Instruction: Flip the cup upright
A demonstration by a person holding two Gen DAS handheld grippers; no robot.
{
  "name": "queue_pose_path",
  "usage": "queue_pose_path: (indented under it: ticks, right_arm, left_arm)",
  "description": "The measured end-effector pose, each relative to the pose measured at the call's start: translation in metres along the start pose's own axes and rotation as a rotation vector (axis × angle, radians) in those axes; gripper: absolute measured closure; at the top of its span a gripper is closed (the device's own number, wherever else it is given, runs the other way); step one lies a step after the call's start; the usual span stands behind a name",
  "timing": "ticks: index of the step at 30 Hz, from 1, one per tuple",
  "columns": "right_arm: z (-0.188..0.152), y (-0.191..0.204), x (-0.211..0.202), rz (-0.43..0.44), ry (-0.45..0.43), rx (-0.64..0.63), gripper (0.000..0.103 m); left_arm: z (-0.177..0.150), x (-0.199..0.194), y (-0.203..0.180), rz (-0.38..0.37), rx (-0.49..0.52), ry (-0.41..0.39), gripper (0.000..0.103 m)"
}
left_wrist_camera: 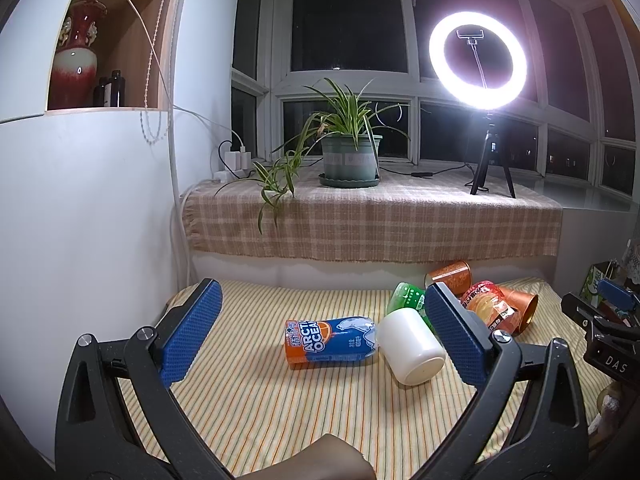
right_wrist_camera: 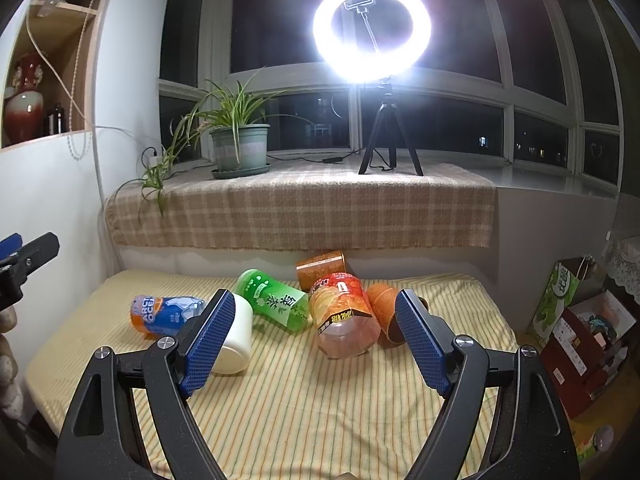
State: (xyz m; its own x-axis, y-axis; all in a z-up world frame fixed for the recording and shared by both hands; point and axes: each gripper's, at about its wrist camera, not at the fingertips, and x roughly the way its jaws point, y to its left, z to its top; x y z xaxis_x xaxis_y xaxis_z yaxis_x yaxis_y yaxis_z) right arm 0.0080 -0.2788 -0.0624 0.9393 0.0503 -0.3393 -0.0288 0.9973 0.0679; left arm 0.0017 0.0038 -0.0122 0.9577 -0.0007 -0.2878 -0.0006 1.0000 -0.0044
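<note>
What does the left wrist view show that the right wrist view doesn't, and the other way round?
Only the left wrist view: the white cup's body unobstructed, lying on its side between the open left gripper fingers, and the chargers on the sill.

Only the right wrist view: the green bottle and red jar in full, plus the boxes on the floor at right, seen past the open right gripper.

Both: the blue can, the plant, the ring light and the striped cloth.
</note>
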Motion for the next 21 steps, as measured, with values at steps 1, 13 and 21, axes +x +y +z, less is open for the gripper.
queue_pose_path:
  ticks: [1,13,21]
  right_arm:
    - [0.0,0.0,0.0,0.0,0.001,0.001,0.021]
    - [0.0,-0.001,0.002,0.001,0.008,0.002,0.021]
    - [0.0,0.0,0.01,0.007,0.025,-0.002,0.021]
  left_arm:
    - [0.0,0.0,0.0,-0.001,0.0,0.0,0.0]
    - [-0.004,0.001,-0.002,0.0,0.0,0.004,0.0]
    - [-0.016,0.007,-0.005,0.0,0.001,0.014,0.0]
